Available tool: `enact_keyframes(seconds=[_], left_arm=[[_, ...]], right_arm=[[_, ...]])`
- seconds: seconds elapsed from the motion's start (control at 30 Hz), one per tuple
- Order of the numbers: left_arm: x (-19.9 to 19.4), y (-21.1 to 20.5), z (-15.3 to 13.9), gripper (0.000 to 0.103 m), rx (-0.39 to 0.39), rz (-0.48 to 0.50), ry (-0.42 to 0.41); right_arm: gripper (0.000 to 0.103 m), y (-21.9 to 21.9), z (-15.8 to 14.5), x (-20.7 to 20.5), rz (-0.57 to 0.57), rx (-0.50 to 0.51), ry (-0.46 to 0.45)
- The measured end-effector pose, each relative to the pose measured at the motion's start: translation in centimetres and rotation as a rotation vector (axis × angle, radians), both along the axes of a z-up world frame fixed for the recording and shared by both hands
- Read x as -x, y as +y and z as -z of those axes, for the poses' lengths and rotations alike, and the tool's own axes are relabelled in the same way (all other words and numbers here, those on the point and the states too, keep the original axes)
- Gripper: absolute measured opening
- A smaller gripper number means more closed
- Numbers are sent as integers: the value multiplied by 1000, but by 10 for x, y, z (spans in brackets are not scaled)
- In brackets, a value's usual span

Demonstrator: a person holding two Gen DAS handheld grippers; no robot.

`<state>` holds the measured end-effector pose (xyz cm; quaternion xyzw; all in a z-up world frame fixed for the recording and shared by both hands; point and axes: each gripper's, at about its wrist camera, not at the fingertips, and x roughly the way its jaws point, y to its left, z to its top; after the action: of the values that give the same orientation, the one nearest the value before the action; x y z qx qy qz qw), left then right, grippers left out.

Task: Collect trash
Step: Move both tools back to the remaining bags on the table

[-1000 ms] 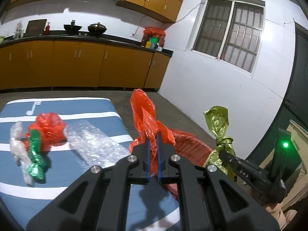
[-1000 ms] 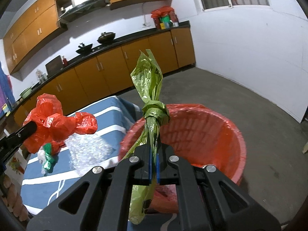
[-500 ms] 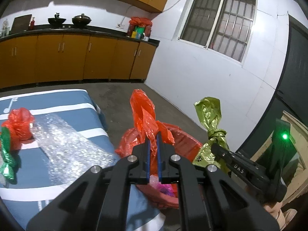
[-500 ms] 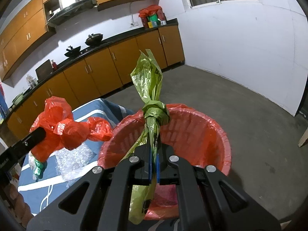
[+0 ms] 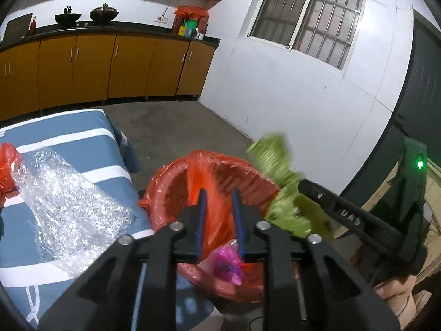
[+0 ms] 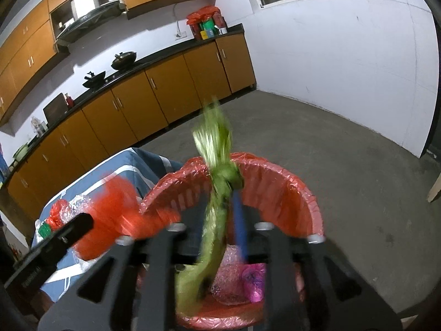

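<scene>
A red-lined trash bin (image 5: 165, 182) stands on the floor beside the table; it also shows in the right wrist view (image 6: 300, 193). My left gripper (image 5: 219, 220) is open above it, and a blurred red plastic bag (image 5: 212, 220) slips between its fingers. My right gripper (image 6: 217, 220) is open too, with a blurred knotted green bag (image 6: 217, 171) falling between its fingers. The green bag (image 5: 278, 184) shows at the bin's right rim in the left wrist view. A pink bag (image 5: 227, 262) lies inside the bin.
A blue striped tablecloth (image 5: 82, 138) carries a bubble-wrap sheet (image 5: 63, 201) and another red bag (image 5: 7, 160) at the left edge. A small green wrapper (image 6: 44, 230) lies by it. Kitchen cabinets (image 5: 96, 69) line the far wall.
Both grippers moved over the bin and opened. The red bag and the green bag have left their grip and are dropping, blurred.
</scene>
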<state>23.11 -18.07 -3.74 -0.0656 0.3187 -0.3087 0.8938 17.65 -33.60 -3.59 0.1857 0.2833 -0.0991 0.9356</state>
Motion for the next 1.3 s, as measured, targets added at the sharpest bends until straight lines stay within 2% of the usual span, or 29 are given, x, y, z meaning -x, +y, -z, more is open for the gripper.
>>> enact_keyframes(seconds=[0.1, 0.17, 0.23, 0.3, 0.53, 0.7, 1.13, 1.3], left_arm=[[-2, 6, 5, 25, -4, -14, 21], [-1, 13, 5, 30, -3, -32, 21], [4, 22, 4, 44, -17, -67, -2], [9, 30, 3, 48, -38, -94, -25], [23, 65, 1, 60, -111, -195, -64], [28, 102, 0, 69, -148, -314, -76], [35, 243, -7, 70, -217, -645, -70], [40, 283, -9, 70, -225, -737, -60]], right_arm=[[39, -2, 3, 2, 6, -1, 7], [40, 0, 3, 5, 12, 8, 15], [48, 2, 1, 7, 21, 35, 20], [55, 6, -1, 9, 25, 51, 16], [56, 22, -7, 2, -15, 89, 19], [56, 45, -10, -3, -73, 127, 6], [56, 123, -17, -32, -283, 131, -7], [56, 158, -15, -46, -369, 134, 1]])
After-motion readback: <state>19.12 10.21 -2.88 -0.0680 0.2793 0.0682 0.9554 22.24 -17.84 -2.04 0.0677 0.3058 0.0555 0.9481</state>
